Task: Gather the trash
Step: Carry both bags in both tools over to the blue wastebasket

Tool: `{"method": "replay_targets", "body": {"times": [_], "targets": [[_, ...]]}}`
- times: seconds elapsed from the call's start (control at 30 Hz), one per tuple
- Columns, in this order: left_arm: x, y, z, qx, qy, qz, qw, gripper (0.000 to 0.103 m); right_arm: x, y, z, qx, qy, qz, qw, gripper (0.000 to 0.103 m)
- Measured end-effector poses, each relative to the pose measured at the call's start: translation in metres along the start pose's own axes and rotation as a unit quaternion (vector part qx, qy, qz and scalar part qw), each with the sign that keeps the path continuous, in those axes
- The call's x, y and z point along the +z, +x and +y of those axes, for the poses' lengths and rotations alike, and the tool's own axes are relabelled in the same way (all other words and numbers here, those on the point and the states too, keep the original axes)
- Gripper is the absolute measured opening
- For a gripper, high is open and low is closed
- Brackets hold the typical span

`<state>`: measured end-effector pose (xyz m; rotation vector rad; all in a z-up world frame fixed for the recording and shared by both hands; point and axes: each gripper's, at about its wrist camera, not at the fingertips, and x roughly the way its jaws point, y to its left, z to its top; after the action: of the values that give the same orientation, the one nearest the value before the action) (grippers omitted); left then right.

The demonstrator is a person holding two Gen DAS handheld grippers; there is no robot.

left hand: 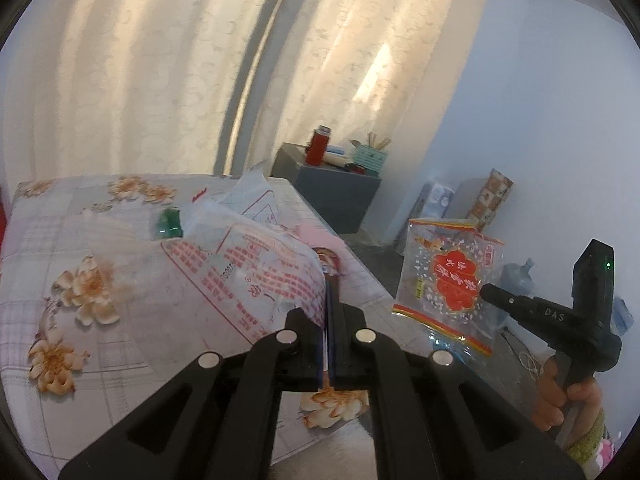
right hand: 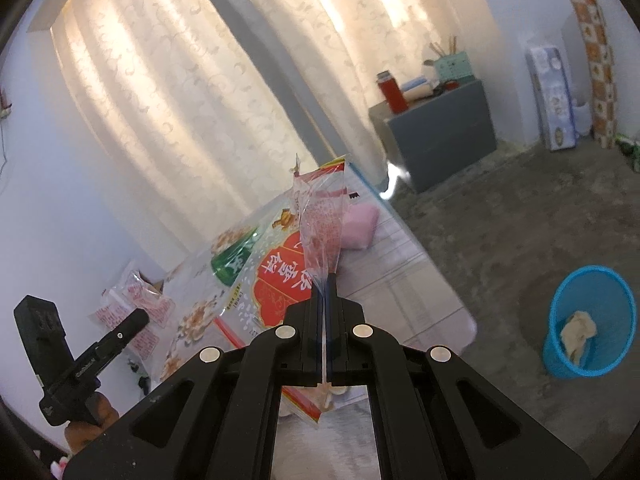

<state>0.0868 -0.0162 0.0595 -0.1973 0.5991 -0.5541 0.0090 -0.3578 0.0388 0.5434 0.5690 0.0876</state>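
My left gripper (left hand: 329,308) is shut on a clear plastic bag with red print (left hand: 240,264), held up over the floral table (left hand: 60,300); the bag also shows in the right wrist view (right hand: 132,304). My right gripper (right hand: 326,296) is shut on a clear snack wrapper with a red label (right hand: 280,280), held in the air; it shows in the left wrist view (left hand: 448,280) beyond the table's edge. A blue waste basket (right hand: 588,320) stands on the floor at the right with a crumpled scrap inside.
A pink pad (right hand: 358,226) lies on the table. A grey cabinet (right hand: 440,132) with a red flask (right hand: 392,92) stands by the curtains. Boxes (right hand: 552,96) lean on the far wall. A water jug (left hand: 518,276) stands on the concrete floor.
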Motion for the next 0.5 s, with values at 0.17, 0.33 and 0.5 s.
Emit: {"method": "replay_targets", "body": {"times": [0.17, 0.33, 0.5], "targets": [[0.007, 0.006, -0.019, -0.011, 0.016, -0.002, 0.9998, 0.001, 0.005, -0.013, -0.017, -0.021, 0.009, -0.015, 1.0, 0.0], [0.011, 0.017, -0.038, -0.024, 0.022, 0.002, 0.9995, 0.001, 0.01, -0.023, -0.033, -0.04, 0.019, -0.029, 0.999, 0.0], [0.015, 0.035, -0.061, -0.036, 0.036, 0.014, 0.9986, 0.001, 0.011, -0.036, -0.056, -0.054, 0.034, -0.046, 0.997, 0.0]]}}
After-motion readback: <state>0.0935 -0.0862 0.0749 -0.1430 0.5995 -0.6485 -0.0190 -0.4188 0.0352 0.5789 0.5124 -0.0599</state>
